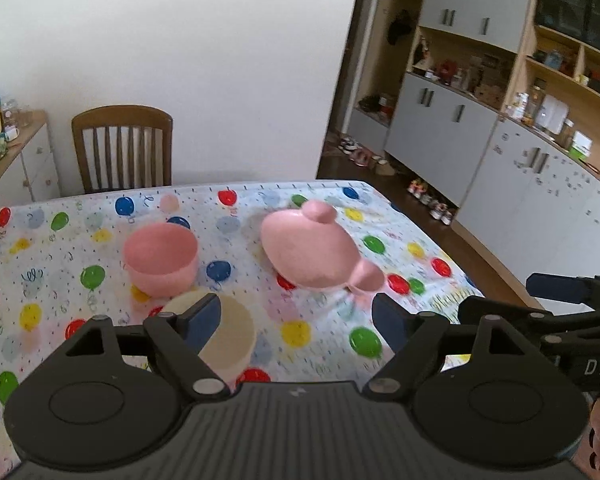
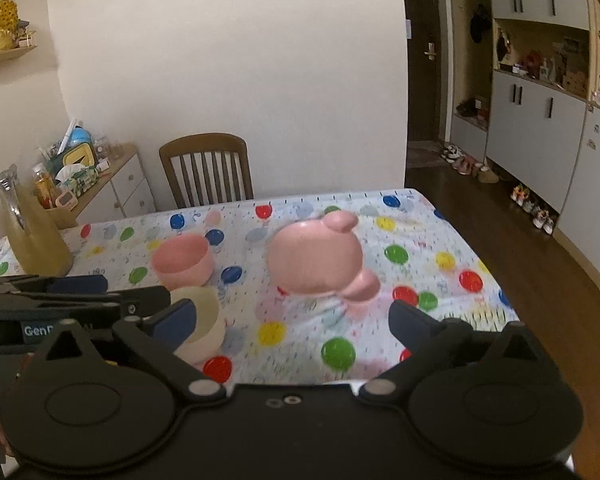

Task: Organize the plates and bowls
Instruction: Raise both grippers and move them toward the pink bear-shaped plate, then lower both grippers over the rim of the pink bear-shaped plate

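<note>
Hovering above the near part of a table (image 1: pixel 60 248) covered in a balloon-print cloth, the left gripper (image 1: pixel 296 322) has its dark blue-padded fingers spread wide, with nothing pinched between them. Only patterned cloth shows in the gap. Its left finger (image 1: pixel 202 320) overlaps, in the left wrist view, the rim of a cream bowl (image 1: pixel 236 332) that sits on the cloth nearest the camera; whether it touches the bowl I cannot tell.

Beyond the cream bowl, and just beside it, stands a pink bowl (image 1: pixel 161 256), upright with its opening showing. To the right of that, well apart from it, lies a pink bear-shaped plate (image 1: pixel 308 248) with two round ears, one at its far edge and one at its near right edge. It looks tilted, its hollow turned toward the camera, and is a little blurred.

From the right wrist view, the right gripper (image 2: pixel 296 324) is likewise spread to its full width and holds nothing. The bear plate (image 2: pixel 316 260) lies beyond the gap between its fingers, the pink bowl (image 2: pixel 182 264) to the far left and the cream bowl (image 2: pixel 202 320) behind its left finger. The left gripper's black body shows at the left edge there, close alongside.

A tall yellowish glass carafe (image 2: pixel 28 232) stands at the table's left edge. A wooden chair (image 2: pixel 206 168) sits at the far side against the white wall, and grey cupboards (image 2: pixel 540 120) line the right of the room.
</note>
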`<state>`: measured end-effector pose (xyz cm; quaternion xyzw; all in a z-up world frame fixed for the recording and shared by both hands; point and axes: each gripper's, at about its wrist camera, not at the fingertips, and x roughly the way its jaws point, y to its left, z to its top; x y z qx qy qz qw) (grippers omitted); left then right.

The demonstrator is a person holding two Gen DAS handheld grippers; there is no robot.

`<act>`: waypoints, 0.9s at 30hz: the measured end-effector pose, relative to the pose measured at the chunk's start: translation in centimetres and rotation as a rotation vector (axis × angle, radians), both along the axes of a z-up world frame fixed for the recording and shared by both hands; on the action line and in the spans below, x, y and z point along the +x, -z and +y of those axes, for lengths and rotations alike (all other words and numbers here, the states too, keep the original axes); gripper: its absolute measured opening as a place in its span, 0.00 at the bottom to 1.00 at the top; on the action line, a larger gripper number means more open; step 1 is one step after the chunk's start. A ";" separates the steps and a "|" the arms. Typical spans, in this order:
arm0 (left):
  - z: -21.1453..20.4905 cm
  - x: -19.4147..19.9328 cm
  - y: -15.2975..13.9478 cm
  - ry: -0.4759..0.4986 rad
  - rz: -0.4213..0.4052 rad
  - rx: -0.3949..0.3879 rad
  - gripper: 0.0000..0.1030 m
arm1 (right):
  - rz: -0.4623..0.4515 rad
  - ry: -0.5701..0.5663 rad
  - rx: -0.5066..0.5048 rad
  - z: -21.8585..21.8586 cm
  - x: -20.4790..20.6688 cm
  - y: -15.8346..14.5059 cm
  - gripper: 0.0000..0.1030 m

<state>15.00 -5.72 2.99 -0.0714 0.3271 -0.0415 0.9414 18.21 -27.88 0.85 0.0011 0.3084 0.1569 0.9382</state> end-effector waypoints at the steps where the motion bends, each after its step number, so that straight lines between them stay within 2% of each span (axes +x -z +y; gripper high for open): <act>1: 0.0 0.7 0.1 -0.009 0.002 0.000 0.80 | 0.002 -0.006 0.002 -0.1 0.9 0.1 1.00; 13: -1.6 9.8 1.7 -0.065 0.060 -0.003 0.80 | 0.073 -0.034 -0.019 -1.3 11.2 1.9 1.00; 27: -2.3 17.5 4.9 -0.106 0.138 0.012 0.80 | 0.133 -0.056 -0.040 -2.4 19.0 4.9 1.00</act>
